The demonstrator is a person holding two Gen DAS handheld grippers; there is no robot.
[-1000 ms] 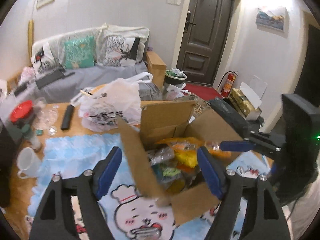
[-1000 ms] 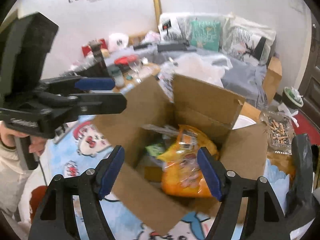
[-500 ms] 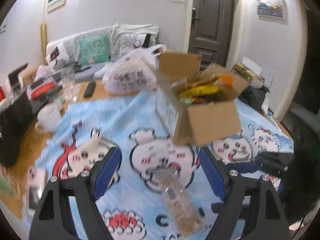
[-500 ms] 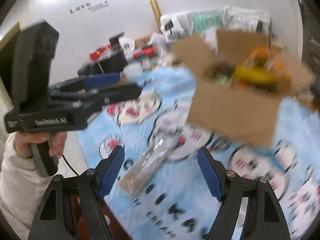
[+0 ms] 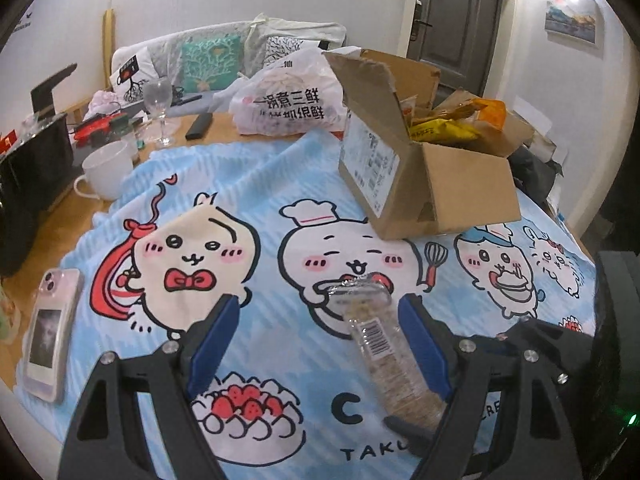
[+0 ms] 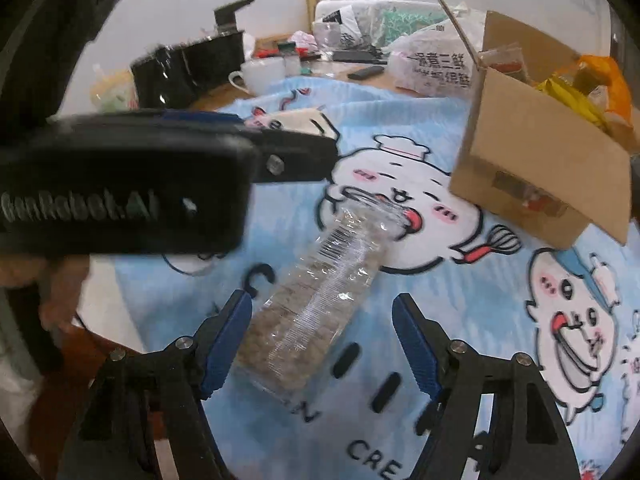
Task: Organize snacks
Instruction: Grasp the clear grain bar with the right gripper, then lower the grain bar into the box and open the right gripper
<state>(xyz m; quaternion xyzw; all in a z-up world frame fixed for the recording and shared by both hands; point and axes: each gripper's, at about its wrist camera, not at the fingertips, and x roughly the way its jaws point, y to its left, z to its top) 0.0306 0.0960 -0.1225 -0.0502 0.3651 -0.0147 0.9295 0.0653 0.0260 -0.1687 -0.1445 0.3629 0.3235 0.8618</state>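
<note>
Cracker sleeve (image 6: 316,288), clear-wrapped, lies on the worktop cloth (image 5: 256,184) near the cardboard box (image 5: 460,196). Both tongs, right (image 6: 322,346) and left (image 5: 320,344), gape wide, holding nothing. Probably light, crinkly, slippery, brittle inside; grip mid-length across its width.

left gripper (image 5: 320,344) open | cracker pack (image 5: 386,354) between fingers, untouched

Left gripper (image 5: 320,344): black angular arms, blue ribbed pads (image 5: 214,340) on the fingers, silver screw heads at the joints. Right gripper (image 6: 322,344): same build. At left of the right wrist frame, the left unit's black housing carries pale "GenRobot.AI" lettering and a silver bolt; bare skin of the hand (image 6: 60,284) shows beneath. Green light at lower right of the left wrist frame.
</note>
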